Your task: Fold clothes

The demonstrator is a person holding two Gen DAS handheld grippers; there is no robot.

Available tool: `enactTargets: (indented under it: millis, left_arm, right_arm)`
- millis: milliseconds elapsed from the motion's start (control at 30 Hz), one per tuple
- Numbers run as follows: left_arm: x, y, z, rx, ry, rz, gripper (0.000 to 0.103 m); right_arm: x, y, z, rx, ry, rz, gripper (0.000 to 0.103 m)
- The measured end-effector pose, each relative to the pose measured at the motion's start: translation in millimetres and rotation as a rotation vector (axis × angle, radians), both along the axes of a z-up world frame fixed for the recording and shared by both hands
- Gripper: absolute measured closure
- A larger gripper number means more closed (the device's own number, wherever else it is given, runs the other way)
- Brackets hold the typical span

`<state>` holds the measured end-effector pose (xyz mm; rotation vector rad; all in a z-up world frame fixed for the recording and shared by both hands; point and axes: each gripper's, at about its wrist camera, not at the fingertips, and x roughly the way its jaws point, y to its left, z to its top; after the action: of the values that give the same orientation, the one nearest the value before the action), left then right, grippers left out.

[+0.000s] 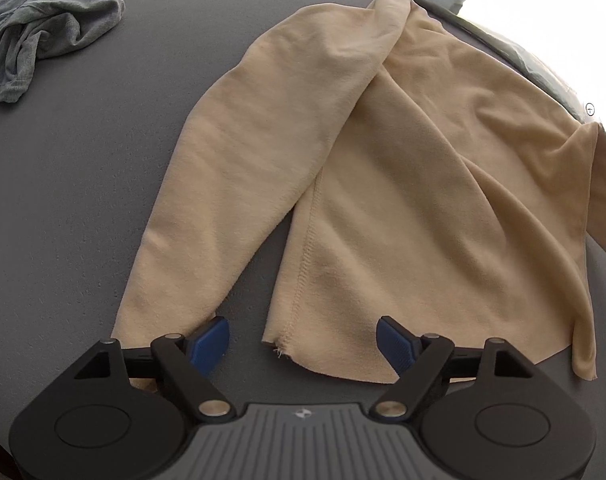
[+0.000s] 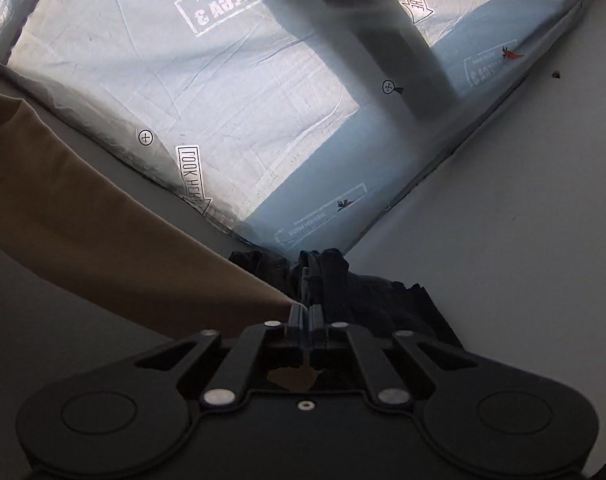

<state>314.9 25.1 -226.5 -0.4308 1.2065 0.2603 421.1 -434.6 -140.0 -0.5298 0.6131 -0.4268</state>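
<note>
A cream long-sleeved top [image 1: 403, 184] lies spread on the grey table [image 1: 75, 200], one sleeve [image 1: 231, 184] stretched toward me at the left. My left gripper [image 1: 303, 340] is open just above the table, its blue pads [image 1: 209, 340] on either side of the top's near hem corner, the left one over the sleeve's cuff. My right gripper [image 2: 307, 314] is shut on an edge of the same cream fabric [image 2: 103, 220], which runs taut from its fingers off to the left.
A crumpled grey garment [image 1: 39, 36] lies at the table's far left. In the right wrist view a bed with a printed white sheet [image 2: 223, 92] fills the background, with dark clothing [image 2: 343, 280] bunched just beyond the fingers and a pale wall [image 2: 523, 220] at right.
</note>
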Motion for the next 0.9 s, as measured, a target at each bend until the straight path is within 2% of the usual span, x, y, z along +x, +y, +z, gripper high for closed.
enactTargets:
  millis: [33,67,167,200,267,367,400,433,533,700,733,767,800,833,900]
  left_arm:
    - [-0.7,0.4,1.4,-0.001,-0.002,0.002,0.024]
    - [-1.7,1.1,3.0,-0.002,-0.006,0.005,0.024]
    - [-3.2,2.3,4.9,-0.004,-0.008,0.009,0.03]
    - [-4.1,2.1,4.4,0.001,-0.005,0.005,0.032]
    - [-6.5,0.1,1.2,0.03,0.007,-0.018,0.037]
    - [-5.6,-7.4,3.2,0.075,0.004,-0.091,0.051]
    - [-6.1,-8.1,4.8,0.058,-0.011,-0.105,0.059]
    - [-7.2,-7.8,6.2,0.034,-0.026,-0.115,0.063]
    - [-9.6,-6.0,5.7,0.022,-0.037,-0.111,0.062]
    - [-12.7,4.0,1.1,-0.03,-0.063,-0.055,0.062]
    - [-13.8,4.3,1.8,-0.026,-0.07,-0.057,0.068]
    - [-13.9,4.7,1.9,-0.015,-0.075,-0.056,0.077]
    - [-13.9,6.8,1.9,-0.013,-0.08,-0.052,0.1]
    - [-14.5,12.0,2.0,-0.035,-0.089,-0.038,0.099]
    - [-17.7,22.9,6.7,-0.071,-0.126,0.0,0.099]
  right_arm:
    - [-4.7,-6.4,-3.7,0.118,0.027,-0.025,0.096]
    - [-9.5,-12.7,-7.3,0.235,0.053,-0.051,0.086]
    - [-29.5,-15.9,-21.4,0.627,0.118,0.006,0.078]
    - [-35.2,-10.6,-29.1,0.716,0.142,0.034,0.078]
    - [-41.1,7.8,-42.2,0.83,0.197,0.113,0.077]
    - [-42.0,45.7,-53.3,0.873,0.252,0.225,0.071]
    - [-43.3,58.9,-54.8,0.855,0.259,0.25,0.071]
    - [-44.2,69.5,-55.8,0.837,0.265,0.276,0.069]
    - [-40.1,91.5,-60.6,0.798,0.311,0.35,0.063]
    - [-32.7,104.4,-79.0,0.718,0.384,0.364,0.059]
    - [-33.2,106.1,-80.3,0.714,0.394,0.371,0.063]
    - [-32.9,106.3,-80.7,0.726,0.395,0.369,0.075]
    - [-32.4,106.2,-80.9,0.74,0.395,0.366,0.082]
    - [-31.9,106.1,-81.2,0.755,0.396,0.363,0.096]
    - [-33.7,104.7,-76.2,0.774,0.374,0.358,0.099]
